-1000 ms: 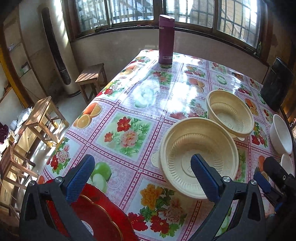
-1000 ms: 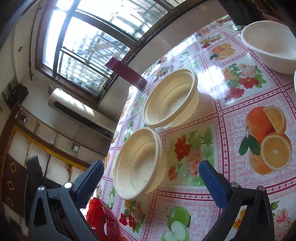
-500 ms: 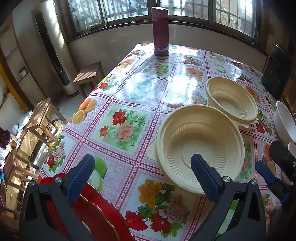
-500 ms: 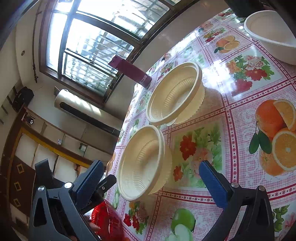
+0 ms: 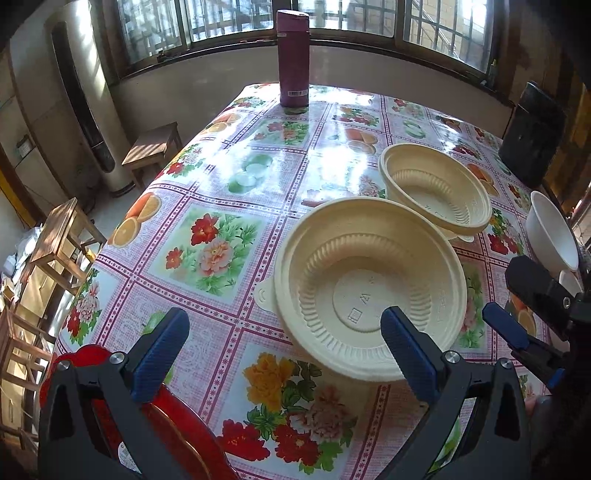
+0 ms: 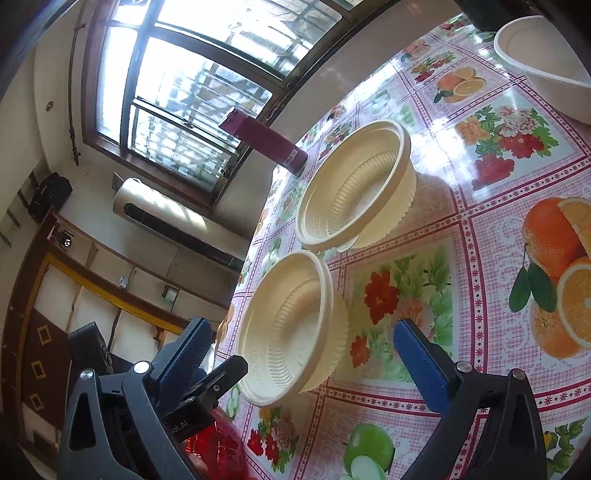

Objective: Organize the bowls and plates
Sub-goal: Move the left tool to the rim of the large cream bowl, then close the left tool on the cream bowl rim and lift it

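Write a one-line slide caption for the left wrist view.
Open left tool poised over the near cream bowl, a second cream bowl behind and a red plate beneath.

Barred windows (image 5: 369, 22) glaring with sun, wooden stools (image 5: 151, 147) on pale floor, perhaps a standing air conditioner (image 5: 85, 103)

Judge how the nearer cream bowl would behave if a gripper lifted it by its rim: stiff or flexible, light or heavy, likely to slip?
The nearer cream bowl looks thin-walled and moulded, so it is probably light and may flex at the rim. Its ribbed wall and rolled lip should give the left gripper some purchase. On the glossy tablecloth, it would likely slide if pushed.
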Demonstrator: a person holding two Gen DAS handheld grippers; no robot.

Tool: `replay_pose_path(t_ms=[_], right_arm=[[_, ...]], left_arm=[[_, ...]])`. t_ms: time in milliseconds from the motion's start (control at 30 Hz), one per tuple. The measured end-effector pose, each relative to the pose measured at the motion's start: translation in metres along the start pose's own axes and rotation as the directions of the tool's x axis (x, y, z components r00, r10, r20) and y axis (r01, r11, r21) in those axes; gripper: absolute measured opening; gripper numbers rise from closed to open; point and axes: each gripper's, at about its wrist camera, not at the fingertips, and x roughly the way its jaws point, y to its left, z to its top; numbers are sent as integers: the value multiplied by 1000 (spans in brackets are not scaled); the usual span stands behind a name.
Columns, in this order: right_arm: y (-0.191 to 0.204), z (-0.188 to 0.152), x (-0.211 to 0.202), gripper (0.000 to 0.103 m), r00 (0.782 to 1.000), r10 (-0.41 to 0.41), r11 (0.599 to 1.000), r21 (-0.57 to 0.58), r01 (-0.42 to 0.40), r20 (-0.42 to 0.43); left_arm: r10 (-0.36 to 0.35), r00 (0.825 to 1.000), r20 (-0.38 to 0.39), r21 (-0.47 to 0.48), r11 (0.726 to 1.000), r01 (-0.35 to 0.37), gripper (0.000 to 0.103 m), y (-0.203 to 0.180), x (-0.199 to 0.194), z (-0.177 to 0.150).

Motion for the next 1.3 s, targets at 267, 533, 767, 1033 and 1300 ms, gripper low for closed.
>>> replay_pose_path(t_ms=[267, 533, 767, 1033, 1300], right_arm=[[5, 0, 10, 91, 1000, -17, 999, -32, 16, -6], [8, 0, 20, 70, 999, -31, 998, -58, 29, -29], [12, 0, 21, 61, 999, -24, 998, -65, 21, -41], [16, -1, 24, 55, 998, -23, 998, -67, 20, -50], [18, -3, 28, 37, 997, -44, 997, -69, 39, -62]], left_arm=[[-55, 998, -27, 51, 997, 56, 103, -11, 5, -7], [-167, 986, -29, -29, 986, 166, 90, 1, 5, -2], [-287, 956, -64, -118, 953, 278, 55, 15, 10, 12], [-330, 941, -72, -169, 934, 314, 52, 24, 14, 14], [-341, 936, -83, -205, 925, 319, 36, 31, 18, 14]])
